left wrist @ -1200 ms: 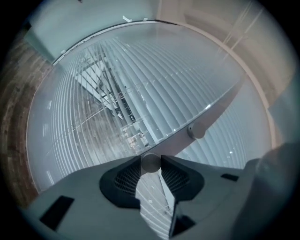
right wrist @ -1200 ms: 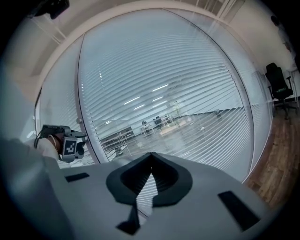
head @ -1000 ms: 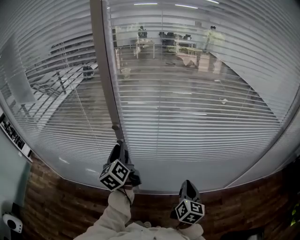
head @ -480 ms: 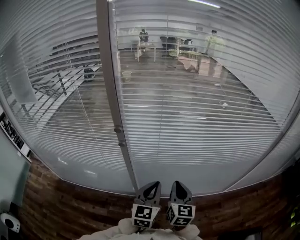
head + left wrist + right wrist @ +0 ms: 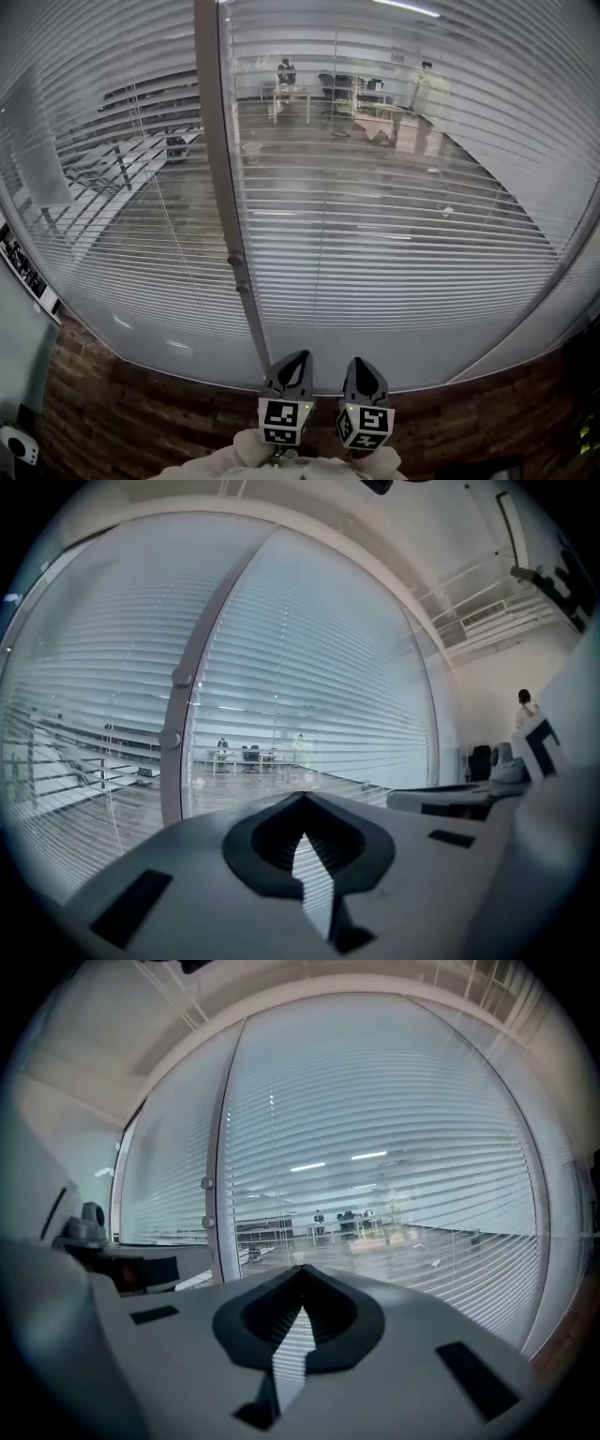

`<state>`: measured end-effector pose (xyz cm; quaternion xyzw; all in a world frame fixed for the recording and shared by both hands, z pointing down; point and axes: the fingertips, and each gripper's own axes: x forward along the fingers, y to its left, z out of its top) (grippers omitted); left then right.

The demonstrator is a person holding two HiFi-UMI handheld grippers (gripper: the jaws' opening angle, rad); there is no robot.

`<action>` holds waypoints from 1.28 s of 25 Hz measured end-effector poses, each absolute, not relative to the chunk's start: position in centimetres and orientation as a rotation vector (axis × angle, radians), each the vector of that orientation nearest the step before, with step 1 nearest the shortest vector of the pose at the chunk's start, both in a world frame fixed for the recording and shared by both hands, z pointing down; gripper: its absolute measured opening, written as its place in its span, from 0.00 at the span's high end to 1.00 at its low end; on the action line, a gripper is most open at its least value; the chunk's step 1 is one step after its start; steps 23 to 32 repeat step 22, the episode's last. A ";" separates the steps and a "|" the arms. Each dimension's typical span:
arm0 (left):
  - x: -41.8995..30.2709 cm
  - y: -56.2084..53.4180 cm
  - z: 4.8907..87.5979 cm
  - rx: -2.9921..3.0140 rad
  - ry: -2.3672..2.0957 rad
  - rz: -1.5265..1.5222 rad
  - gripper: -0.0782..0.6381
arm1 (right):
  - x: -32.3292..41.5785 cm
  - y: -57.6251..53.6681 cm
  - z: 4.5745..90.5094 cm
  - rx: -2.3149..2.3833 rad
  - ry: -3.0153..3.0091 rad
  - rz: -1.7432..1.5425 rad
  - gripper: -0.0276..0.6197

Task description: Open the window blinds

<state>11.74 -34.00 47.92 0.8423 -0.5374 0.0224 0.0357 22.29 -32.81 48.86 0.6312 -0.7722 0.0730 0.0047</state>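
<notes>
The window blinds (image 5: 394, 216) hang closely along a glass wall, their thin horizontal slats running right across the head view. The slats are tilted enough that the room behind shows between them: desks and chairs (image 5: 298, 86) stand far back, and a person in pale clothing (image 5: 427, 77) stands near them. A pale vertical frame post (image 5: 216, 159) divides the glass into a left and a right pane, and two small round knobs (image 5: 235, 260) sit one above the other on its lower part. Below the glass lies a brown floor with a brick-like pattern (image 5: 103, 422).

The left gripper (image 5: 295, 360) and the right gripper (image 5: 362, 366) are side by side at the bottom middle of the head view, just right of the foot of the post, both pointing at the blinds and apart from them. Light sleeves (image 5: 239, 457) show behind them.

In the left gripper view the fingers (image 5: 267, 841) are closed together with nothing between them. The post stands to their left and the slats fill the view beyond. The right gripper lies at the right edge of that view.

In the right gripper view the fingers (image 5: 251, 1321) are likewise pressed together and hold nothing. The post and its knobs stand to their left, with the left gripper at the left edge.
</notes>
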 end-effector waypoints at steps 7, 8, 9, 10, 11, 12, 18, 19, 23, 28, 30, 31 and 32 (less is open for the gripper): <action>12.4 -33.4 48.7 2.530 -1.608 0.080 0.89 | 22.7 -32.8 48.8 1.979 -2.420 0.227 0.94; 12.5 -33.3 48.8 2.522 -1.598 0.077 0.89 | 22.7 -32.8 48.8 1.980 -2.419 0.229 0.94; 12.7 -33.1 48.8 2.515 -1.590 0.074 0.89 | 22.8 -32.7 48.9 1.981 -2.418 0.232 0.94; 12.8 -33.0 48.8 2.511 -1.585 0.072 0.89 | 22.9 -32.7 48.9 1.982 -2.418 0.233 0.94; 12.8 -33.0 48.7 2.509 -1.583 0.073 0.89 | 23.0 -32.6 49.0 1.982 -2.416 0.235 0.94; 12.9 -32.9 48.7 2.509 -1.584 0.074 0.89 | 23.1 -32.5 49.0 1.984 -2.413 0.238 0.94; 12.6 -32.9 48.6 2.504 -1.612 0.072 0.89 | 23.6 -32.1 49.3 1.990 -2.404 0.255 0.94; 12.6 -32.9 48.6 2.501 -1.612 0.073 0.89 | 23.6 -32.0 49.3 1.990 -2.403 0.257 0.94; 12.7 -32.5 48.9 2.486 -1.600 0.087 0.89 | 23.8 -31.8 49.4 1.991 -2.397 0.265 0.94; 12.7 -32.5 48.9 2.486 -1.600 0.087 0.89 | 23.8 -31.8 49.4 1.991 -2.397 0.265 0.94; 12.7 -32.5 48.9 2.486 -1.600 0.087 0.89 | 23.8 -31.8 49.4 1.991 -2.397 0.265 0.94; 12.7 -32.5 48.9 2.486 -1.600 0.087 0.89 | 23.8 -31.8 49.4 1.991 -2.397 0.265 0.94; 12.7 -32.5 48.9 2.486 -1.600 0.087 0.89 | 23.8 -31.8 49.4 1.991 -2.397 0.265 0.94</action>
